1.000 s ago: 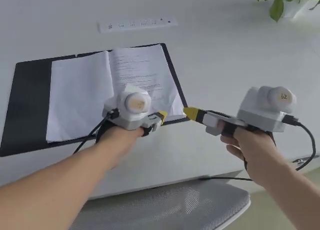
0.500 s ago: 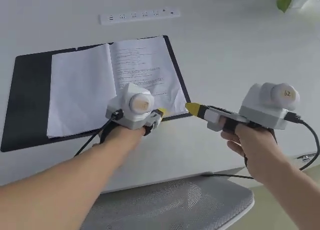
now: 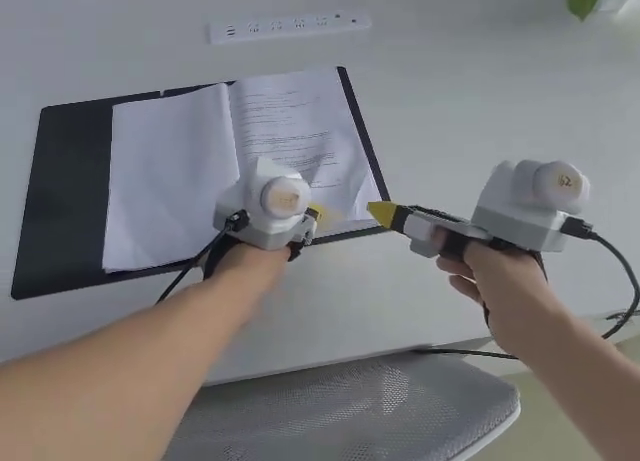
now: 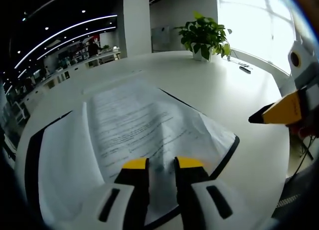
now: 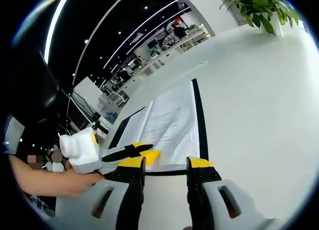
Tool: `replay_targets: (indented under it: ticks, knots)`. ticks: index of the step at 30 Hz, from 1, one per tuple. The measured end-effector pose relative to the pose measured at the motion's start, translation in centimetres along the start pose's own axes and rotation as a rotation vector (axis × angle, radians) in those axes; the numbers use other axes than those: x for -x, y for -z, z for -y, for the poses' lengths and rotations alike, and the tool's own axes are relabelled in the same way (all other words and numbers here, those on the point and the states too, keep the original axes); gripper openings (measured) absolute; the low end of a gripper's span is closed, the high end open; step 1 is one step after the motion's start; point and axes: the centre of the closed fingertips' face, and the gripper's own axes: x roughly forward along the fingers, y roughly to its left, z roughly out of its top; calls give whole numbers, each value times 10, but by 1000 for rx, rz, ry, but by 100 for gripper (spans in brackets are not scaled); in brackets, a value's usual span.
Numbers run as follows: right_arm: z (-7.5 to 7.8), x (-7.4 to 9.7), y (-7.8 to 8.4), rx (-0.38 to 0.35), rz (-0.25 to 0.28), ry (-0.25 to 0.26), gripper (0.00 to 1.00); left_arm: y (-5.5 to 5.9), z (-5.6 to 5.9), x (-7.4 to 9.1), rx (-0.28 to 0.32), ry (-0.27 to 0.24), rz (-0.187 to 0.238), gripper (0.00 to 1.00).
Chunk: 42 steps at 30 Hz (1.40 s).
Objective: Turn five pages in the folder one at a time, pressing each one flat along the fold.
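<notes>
You hold two grippers: one left gripper and one right gripper. There is one folder, open on two pages: one blank page and one printed page. The one table also carries one power strip and one potted plant. There is one chair.

Txt on the page in the folder is fine print, too small to read in any view. Small dark mark atop the right gripper looks like digits, poss. "62", but it's blurred.
</notes>
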Motion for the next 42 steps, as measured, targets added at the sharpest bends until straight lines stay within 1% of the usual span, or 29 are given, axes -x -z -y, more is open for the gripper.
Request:
replay_targets:
  ticks: [2,6,9,10,15,17,20,21,23,25,26,30,35,38,40,42]
  knots:
    - [2,-7,-1,7,-9,0,31,-1,-1,-1,-14,0,-1,18]
    - [1,-19,-4,28,-23,-11,30,-1,-1,-2,0,-3,1,18]
    - [5,-28,-2,39,-42,-2,30,0,-1,-1,1,-3,2,18]
    - [8,-31,0,37,-55,6,31,-1,-1,-1,0,-3,2,18]
    - [14,-39,6,11,-77,11,31,0,-2,-1,7,-3,1,18]
    - [19,-40,9,7,-87,26,32,-1,-2,-2,9,-3,1,18]
    - [23,-39,11,-13,-83,31,30,0,-2,-2,12,-3,1,18]
    - [23,-38,10,-36,-74,27,29,0,-2,-2,12,-2,1,18]
    - [22,-38,10,-50,-77,16,28,0,-2,-2,11,-2,2,18]
    - [22,-37,11,-43,-82,18,26,0,-2,-2,13,-3,1,18]
    - [20,-38,12,-48,-89,7,25,0,-2,-2,13,-2,1,18]
    - [21,-39,15,-60,-96,9,19,0,-2,-2,14,-3,2,18]
    - [21,-39,14,-73,-89,14,13,1,-2,-1,17,-2,0,18]
    - [22,-39,12,-109,-75,14,10,1,-1,-1,18,-2,0,18]
    - [21,-38,10,-117,-62,8,5,1,-1,-1,18,-2,1,18]
    - [21,-38,9,-127,-58,9,4,1,-1,-1,18,-2,1,18]
